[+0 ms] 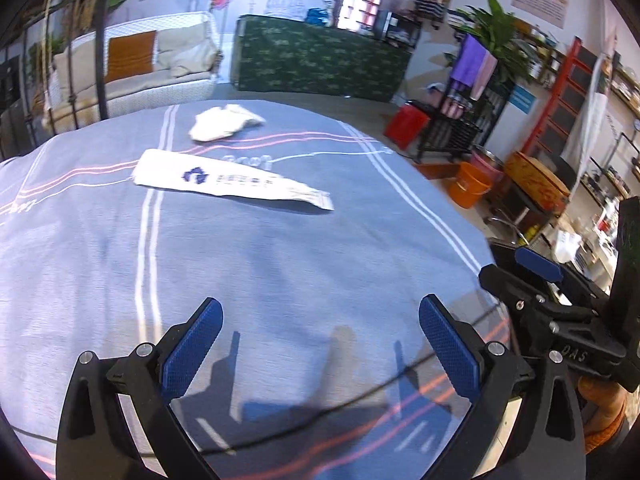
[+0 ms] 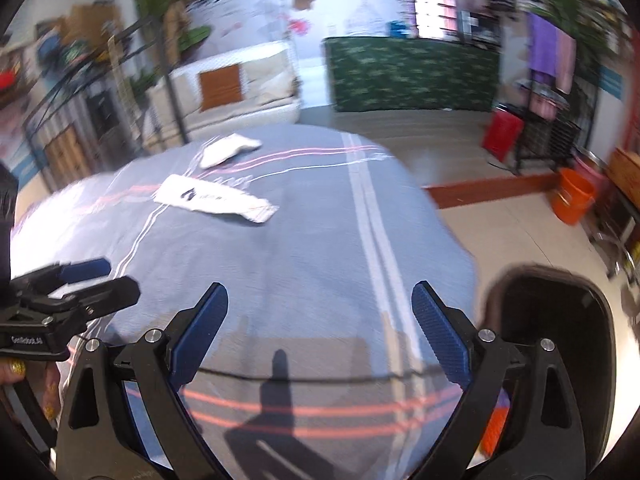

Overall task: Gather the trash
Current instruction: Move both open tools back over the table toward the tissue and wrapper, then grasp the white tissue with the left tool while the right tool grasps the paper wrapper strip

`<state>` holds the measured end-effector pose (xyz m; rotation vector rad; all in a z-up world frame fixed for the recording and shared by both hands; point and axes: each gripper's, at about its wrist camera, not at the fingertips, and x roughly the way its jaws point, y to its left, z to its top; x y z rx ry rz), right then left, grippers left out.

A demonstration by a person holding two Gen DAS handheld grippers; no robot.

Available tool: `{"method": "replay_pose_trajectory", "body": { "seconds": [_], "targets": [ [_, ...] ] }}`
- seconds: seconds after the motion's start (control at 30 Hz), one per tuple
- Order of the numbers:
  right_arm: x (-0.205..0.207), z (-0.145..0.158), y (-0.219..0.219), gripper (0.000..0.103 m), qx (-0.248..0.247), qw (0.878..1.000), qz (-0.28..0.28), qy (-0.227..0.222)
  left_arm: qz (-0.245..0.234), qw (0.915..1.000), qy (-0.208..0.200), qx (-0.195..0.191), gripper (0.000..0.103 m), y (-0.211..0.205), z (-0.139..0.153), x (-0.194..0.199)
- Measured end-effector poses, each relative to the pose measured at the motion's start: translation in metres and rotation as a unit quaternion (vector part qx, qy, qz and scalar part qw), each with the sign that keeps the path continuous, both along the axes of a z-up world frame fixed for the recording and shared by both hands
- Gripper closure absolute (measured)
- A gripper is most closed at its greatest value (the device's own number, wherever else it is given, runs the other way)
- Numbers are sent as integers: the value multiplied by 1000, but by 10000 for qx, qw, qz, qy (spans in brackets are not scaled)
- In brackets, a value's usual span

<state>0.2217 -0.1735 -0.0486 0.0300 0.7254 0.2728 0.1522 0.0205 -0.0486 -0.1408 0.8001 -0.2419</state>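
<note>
A flat white wrapper with a blue logo [image 1: 224, 179] lies on the grey-blue tablecloth [image 1: 280, 264], far ahead of my left gripper [image 1: 320, 320], which is open and empty. A crumpled white tissue [image 1: 224, 122] lies beyond it near the far edge. In the right wrist view the wrapper [image 2: 216, 199] and the tissue [image 2: 228, 149] lie far ahead to the left. My right gripper [image 2: 320, 304] is open and empty over the near part of the cloth. A black bin [image 2: 552, 344] stands by the table's right edge.
My right gripper shows at the left wrist view's right edge [image 1: 536, 276]; my left gripper shows at the right wrist view's left edge [image 2: 76, 280]. Beyond the table are a white sofa [image 1: 136, 68], a green-covered counter [image 1: 320, 58], a red bin [image 1: 406, 124] and an orange bucket [image 1: 470, 184].
</note>
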Motion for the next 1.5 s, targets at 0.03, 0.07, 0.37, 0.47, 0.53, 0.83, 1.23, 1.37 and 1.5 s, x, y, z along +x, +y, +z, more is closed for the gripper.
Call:
{"method": "replay_pose_trajectory", "body": {
  "seconds": [0.03,0.07,0.37,0.47,0.53,0.83,1.23,1.37,1.5],
  "targets": [
    [3,0,7,11,-68,9999,86,-10,54,10000,4,11,6,4,0,0],
    [8,0,18,11,-180,9996,228,-19,117,9999,12,9,6,10,0,2],
    [47,-2,76,11,-398,9936,1050,140,564,9983,39,-147,6,50,3,17],
    [63,-3,89,11,-337,9916,1229,239,690,9975,0,-162,6,61,6,25],
    [73,-4,97,11,-337,9902,1317,305,797,9966,-7,-197,6,69,9,31],
    [135,-13,134,11,-303,9837,1633,692,1013,9940,8,-408,6,93,12,60],
    [189,-51,172,13,-828,9691,1930,1298,1430,9889,114,-385,6,131,11,106],
    [193,-54,168,51,-690,9682,1893,1485,1391,9890,297,-407,6,132,11,133],
    [184,-47,169,83,-654,9657,2024,1488,1112,9921,461,-349,6,119,11,162]
  ]
}}
